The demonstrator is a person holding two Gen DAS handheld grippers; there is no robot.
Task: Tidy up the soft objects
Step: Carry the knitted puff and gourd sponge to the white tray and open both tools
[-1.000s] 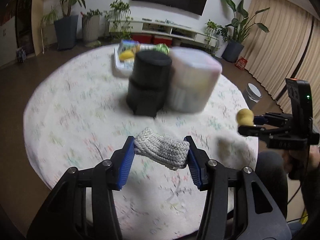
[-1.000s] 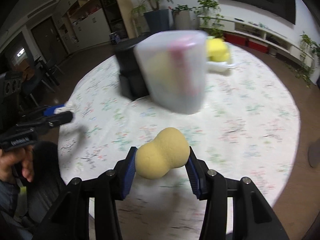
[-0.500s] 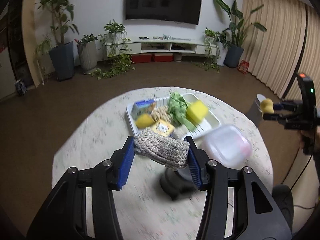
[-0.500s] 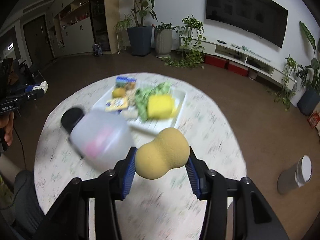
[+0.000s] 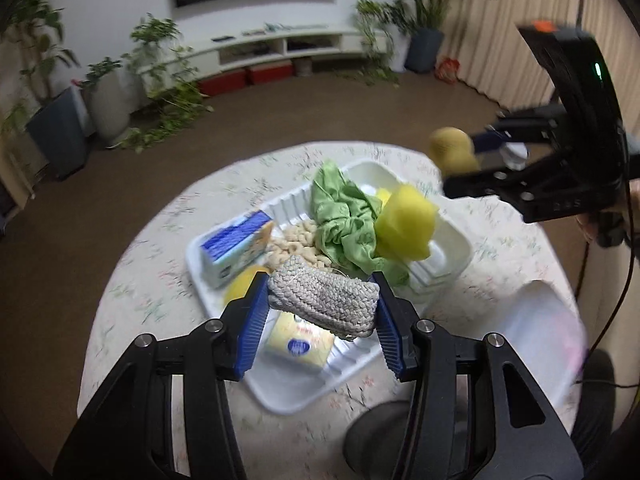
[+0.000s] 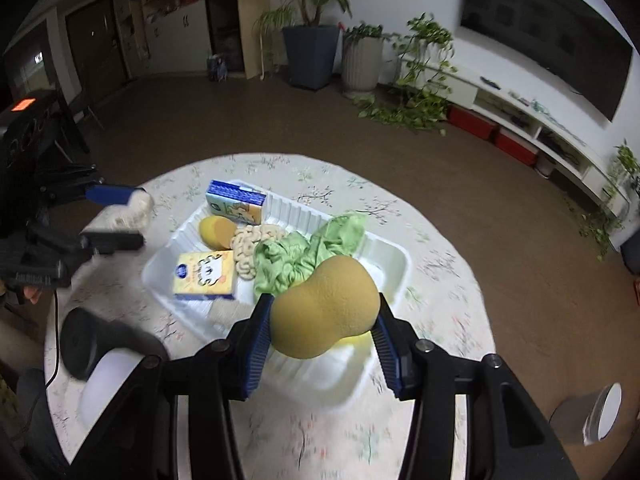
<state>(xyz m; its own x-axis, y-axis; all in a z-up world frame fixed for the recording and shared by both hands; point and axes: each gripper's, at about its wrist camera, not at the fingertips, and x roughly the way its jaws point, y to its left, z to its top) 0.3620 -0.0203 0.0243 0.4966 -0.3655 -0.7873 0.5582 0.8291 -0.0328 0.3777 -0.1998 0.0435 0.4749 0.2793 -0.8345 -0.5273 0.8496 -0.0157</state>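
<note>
- The left gripper is pinching a grey knitted woven pad crosswise between its blue-lined jaws, the pad bridging the gap and sagging at its right end.
- The right gripper is squeezing a tan peanut-shaped foam sponge between its jaws, the sponge bulging upward past them.
- Both held pieces are hanging in the air above the white ribbed plastic tray, which is sitting on the round floral-cloth counter.
- The left view is showing the bright yellow sponge block in the tray's right part; in the right view the held sponge is hiding almost all of it.
- The right view is showing the small yellow cartoon-printed packet whole, plus a tan egg-shaped sponge near the blue-and-white carton; the left view is covering much of these behind the pad.
- A crumpled green cloth and a pale looped coil are lying mid-tray, touching each other.
- Outward, a black cylinder and a blurred translucent white container are standing on the counter near the tray's near side, the container close to the counter's edge.
- Bare cloth is showing beyond the tray's far rim, brown floor surrounding the counter.
</note>
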